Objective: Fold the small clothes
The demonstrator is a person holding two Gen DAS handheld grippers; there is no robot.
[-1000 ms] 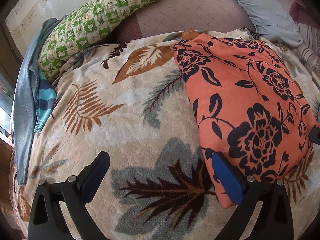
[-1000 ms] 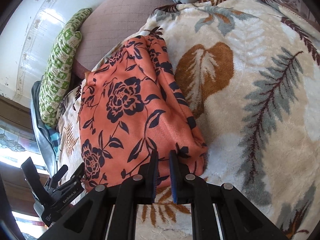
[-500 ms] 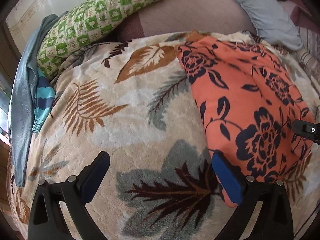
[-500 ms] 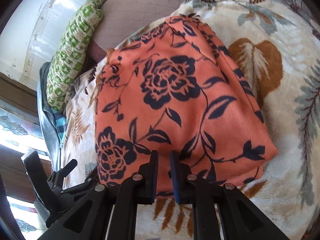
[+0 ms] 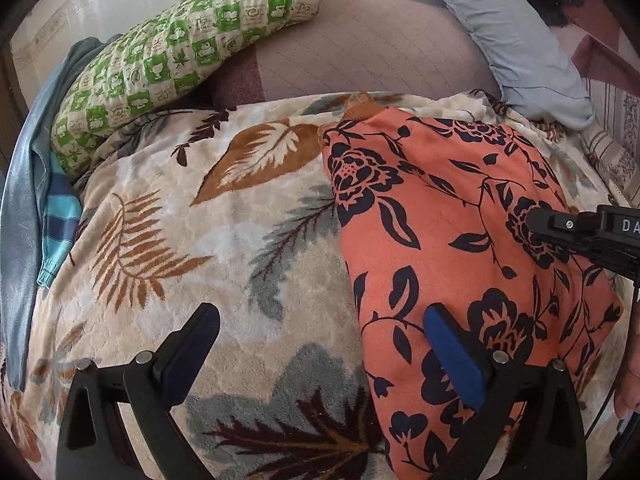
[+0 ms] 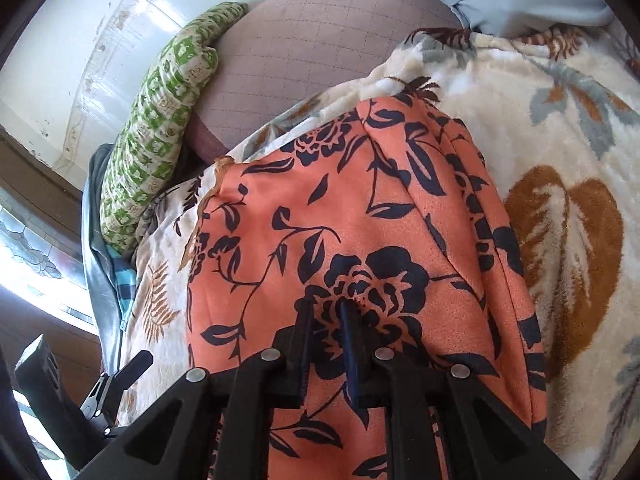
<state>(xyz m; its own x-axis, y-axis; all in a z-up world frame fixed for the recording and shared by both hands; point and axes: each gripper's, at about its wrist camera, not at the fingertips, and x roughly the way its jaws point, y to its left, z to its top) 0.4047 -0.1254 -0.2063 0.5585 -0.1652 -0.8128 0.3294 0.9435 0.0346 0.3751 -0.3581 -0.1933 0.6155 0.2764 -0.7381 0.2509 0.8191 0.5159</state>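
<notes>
On a bed spread with a cream leaf-print blanket (image 5: 168, 240), an orange garment (image 5: 440, 240) with dark blue flowers lies flat and folded toward the right side, its far edge near the blanket's top hem. Beyond the blanket, a mauve quilted sheet (image 5: 360, 52) shows, with a green checked pillow (image 5: 180, 52) at the far left and a pale blue pillow (image 5: 520, 40) at the far right. Grey and striped teal clothes (image 5: 44, 220) hang off the bed's left edge. Over the bare blanket the left gripper (image 5: 320, 344) hangs with its jaws spread wide and nothing between them, its right finger above the garment's near left edge. Above the garment's middle, the right gripper (image 6: 326, 320) is nearly closed, a narrow gap between its fingers, and holds nothing; whether its tips touch the cloth cannot be told.
</notes>
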